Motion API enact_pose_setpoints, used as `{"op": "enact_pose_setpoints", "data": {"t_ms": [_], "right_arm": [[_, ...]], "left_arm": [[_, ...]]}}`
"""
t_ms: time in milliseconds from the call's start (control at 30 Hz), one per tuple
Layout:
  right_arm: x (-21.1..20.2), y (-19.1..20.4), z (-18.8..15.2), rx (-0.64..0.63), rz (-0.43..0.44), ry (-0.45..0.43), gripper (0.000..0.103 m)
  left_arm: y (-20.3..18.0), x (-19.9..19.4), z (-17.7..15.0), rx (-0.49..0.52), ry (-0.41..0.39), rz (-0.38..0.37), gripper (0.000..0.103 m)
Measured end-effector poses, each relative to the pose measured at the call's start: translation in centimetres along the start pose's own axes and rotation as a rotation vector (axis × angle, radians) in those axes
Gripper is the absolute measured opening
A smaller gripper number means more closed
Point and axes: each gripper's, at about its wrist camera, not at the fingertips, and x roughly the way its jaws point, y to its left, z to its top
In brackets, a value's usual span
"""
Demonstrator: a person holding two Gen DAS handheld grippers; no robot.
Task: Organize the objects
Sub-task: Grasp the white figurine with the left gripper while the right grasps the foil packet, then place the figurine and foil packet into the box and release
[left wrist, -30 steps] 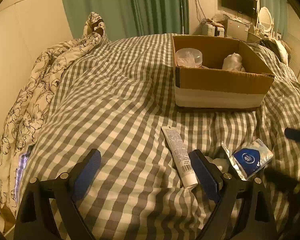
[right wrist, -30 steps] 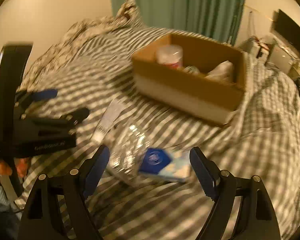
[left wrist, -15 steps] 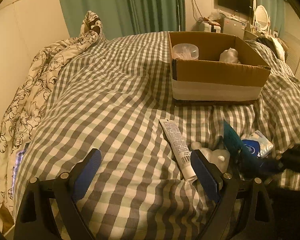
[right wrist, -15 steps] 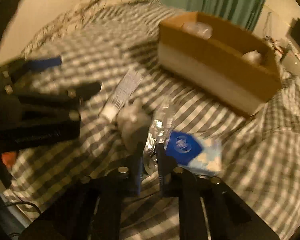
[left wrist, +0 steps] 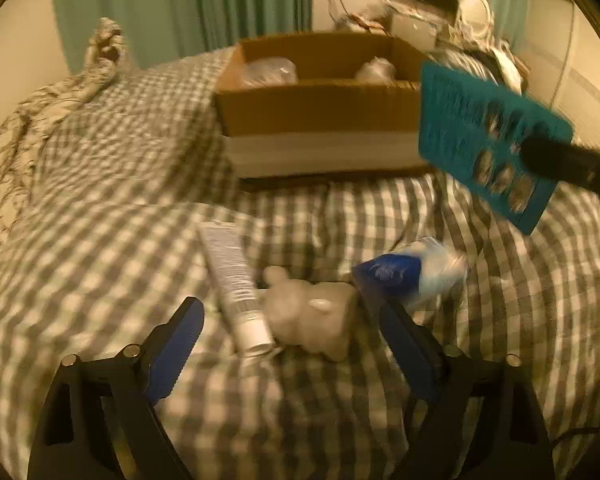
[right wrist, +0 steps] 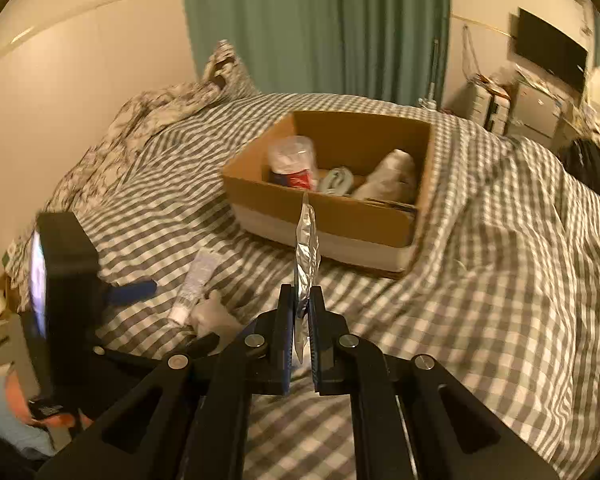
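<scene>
Left to right. Floral duvet (left wrist: pixel 40 128) bunched at the left edge of the bed (left wrist: pixel 100 240), which has a grey-and-white check cover. Green curtain (right wrist: pixel 312 24) behind.

Left gripper (left wrist: pixel 292 344) low over the bed, jaws spread but closing, nothing pinched. Between them on the cover: white tube (left wrist: pixel 234 284), cap end toward the camera, touching a pale lumpy soft object (left wrist: pixel 312 312), maybe a small plush; too blurred to tell. Just right of that, a blue-and-white packet (left wrist: pixel 408 272) lying flat, close to the right jaw's tip.

Cardboard box (left wrist: pixel 320 120) sits farther back on the bed, open top. Inside, from the right wrist view: clear plastic cup with red label (right wrist: pixel 294 162) at the left, a pale green rolled item (right wrist: pixel 336 180) in the middle, a white crumpled bag (right wrist: pixel 392 174) at the right.

Right gripper (right wrist: pixel 302 320) raised off the bed, jaws pressed together on a blister pack (right wrist: pixel 307 240). From its own camera the pack shows edge-on, silver foil, standing up out of the jaws, in line with the box's front wall. From the left wrist view the same pack shows a teal face with pill pockets, in the air to the right of the box, clear of the cover.

TV (right wrist: pixel 550 56) on the far right wall.
</scene>
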Motion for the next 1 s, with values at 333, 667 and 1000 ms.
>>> {"op": "enact_pose_setpoints", "data": {"t_ms": [333,667,1000], "right_arm": [[0.4,-3.0,-1.0,0.094,0.012,0.014,0.006],[-0.7,-2.4,-1.6,0.084,0.001,-0.001,0.006],[-2.3,-1.1,-1.3,0.049,-0.026,-0.036,0.006]], "left_arm": [[-2.2,4.2,0.7,0.108,0.057,-0.006,0.078],[-1.1,4.4,0.3,0.061,0.08,-0.078,0.063],[-0.3,-1.7,1.2,0.011,-0.015,-0.119,0.012]]}}
